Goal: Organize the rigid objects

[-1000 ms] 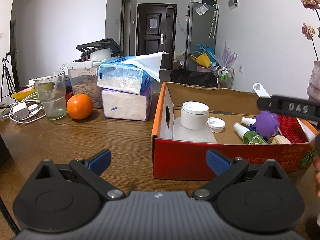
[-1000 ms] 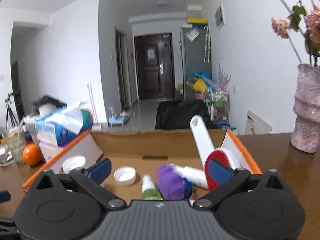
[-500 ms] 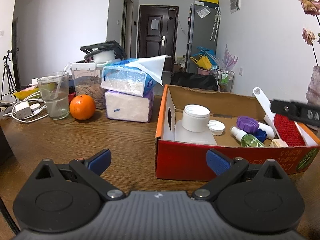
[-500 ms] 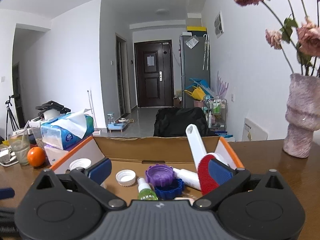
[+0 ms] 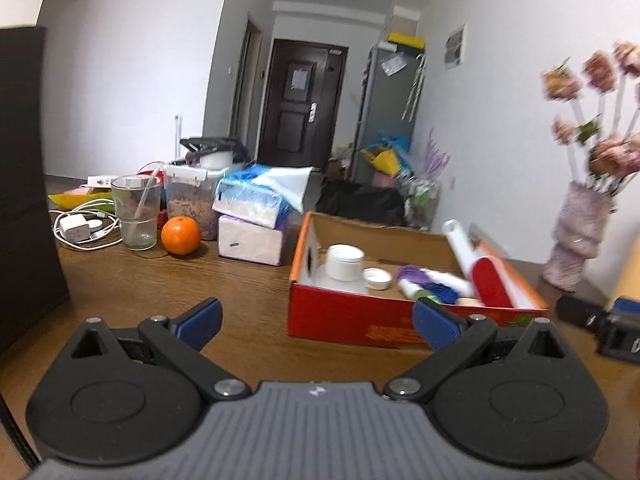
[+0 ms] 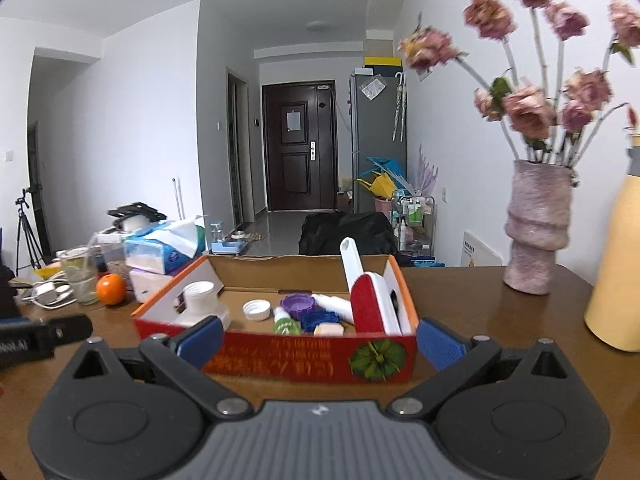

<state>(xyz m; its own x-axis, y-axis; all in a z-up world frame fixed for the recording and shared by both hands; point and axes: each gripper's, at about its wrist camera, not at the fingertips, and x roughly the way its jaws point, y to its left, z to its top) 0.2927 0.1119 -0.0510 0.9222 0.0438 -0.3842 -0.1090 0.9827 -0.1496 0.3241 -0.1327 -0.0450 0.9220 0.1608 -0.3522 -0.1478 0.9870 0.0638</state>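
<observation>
Grippers, left gripper (image 5: 316, 318) and right gripper (image 6: 318, 338), gape wide, empty.

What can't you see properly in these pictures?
- Box floor near its front wall: hidden by that wall in both views.
- Printing on the box front: blurred in both views, unreadable.
- Flowers: motion-blurred in the left wrist view.
- Yellow container: cut off by the right edge of the right wrist view.
- Small bottle: label too small to read.
- Right claw in the left wrist view: only a blurred piece at the edge.
</observation>
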